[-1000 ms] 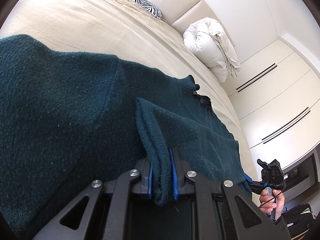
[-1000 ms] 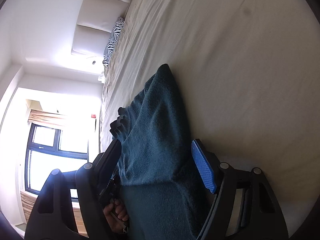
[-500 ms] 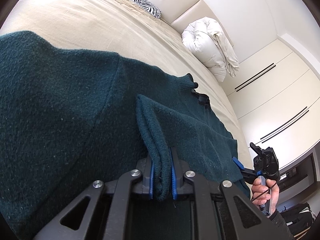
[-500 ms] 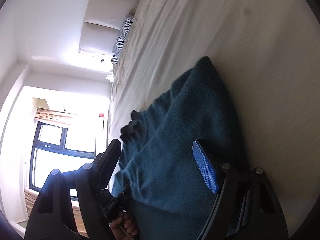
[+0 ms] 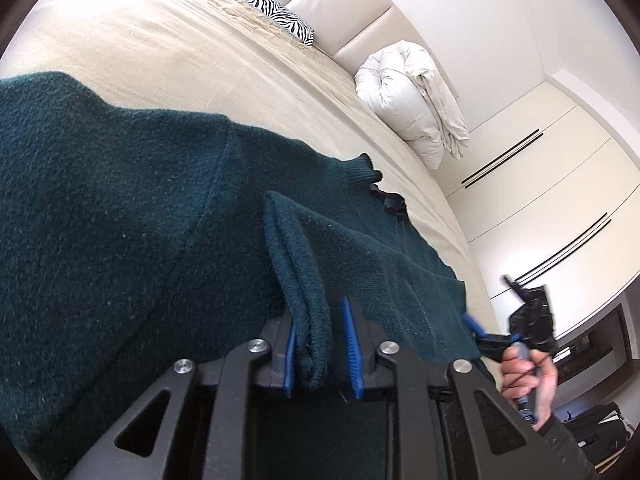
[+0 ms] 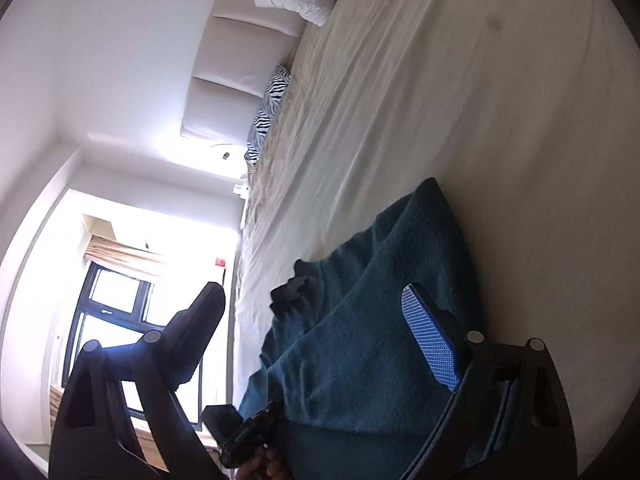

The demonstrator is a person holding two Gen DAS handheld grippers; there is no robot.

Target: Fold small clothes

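Observation:
A dark teal knit sweater (image 5: 120, 216) lies spread on the bed (image 5: 168, 52). In the left wrist view my left gripper (image 5: 320, 354) stands partly open; a folded edge of the sweater (image 5: 304, 292) hangs between the blue pads, touching the left pad, with a gap to the right one. My right gripper (image 6: 316, 320) is wide open over the sweater (image 6: 360, 340), holding nothing. It also shows at the right edge of the left wrist view (image 5: 492, 340), held by a hand.
A zebra-print pillow (image 5: 272, 16) and a bundled white duvet (image 5: 412, 96) lie by the padded headboard. White wardrobe doors (image 5: 540, 200) stand beyond the bed. A window (image 6: 108, 320) shows in the right wrist view.
My left gripper has opened from its clamp on the folded sweater edge. My right gripper has stayed open and drawn back from the sweater, toward the bed's edge.

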